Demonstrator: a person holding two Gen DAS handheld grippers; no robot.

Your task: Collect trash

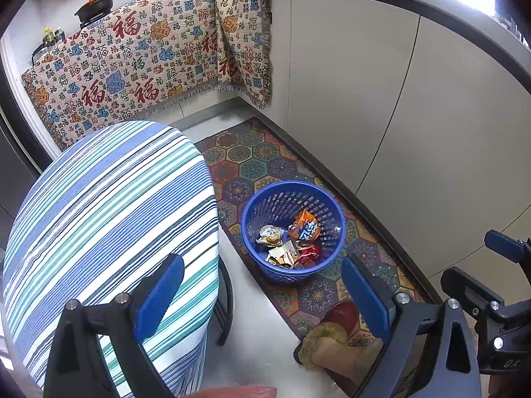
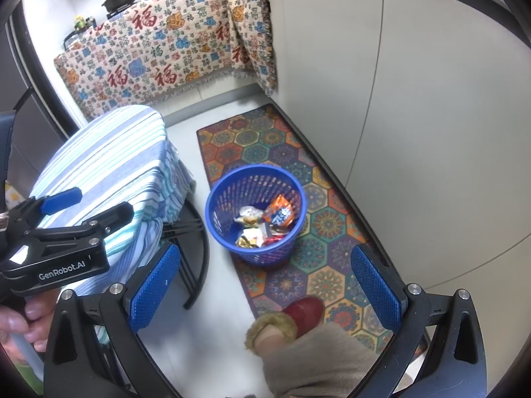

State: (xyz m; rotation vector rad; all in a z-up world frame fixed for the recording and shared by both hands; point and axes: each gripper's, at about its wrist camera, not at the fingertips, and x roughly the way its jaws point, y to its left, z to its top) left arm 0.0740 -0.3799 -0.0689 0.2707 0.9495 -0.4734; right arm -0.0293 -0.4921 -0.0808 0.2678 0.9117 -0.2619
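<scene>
Basket (image 1: pixel 252 212): blue plastic, perforated walls, slight sheen.
Wrappers (image 1: pixel 303 225): crinkled glossy foil and plastic film.
Tablecloth (image 1: pixel 109 199): striped woven cloth, matt.
Floor mat (image 2: pixel 332 222): printed textile, matt.
Finger pads (image 2: pixel 154 287): blue, finely textured, rubbery.
Cabinet doors (image 1: pixel 348 83): smooth, matt, pale.
Slipper (image 2: pixel 307 310): glossy red toe, fuzzy cuff.

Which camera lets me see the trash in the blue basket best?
The left wrist view: the blue basket sits closer and larger there, so the wrappers inside show clearly. The right wrist view shows the same basket smaller, with the wrappers bunched and harder to tell apart.
</scene>
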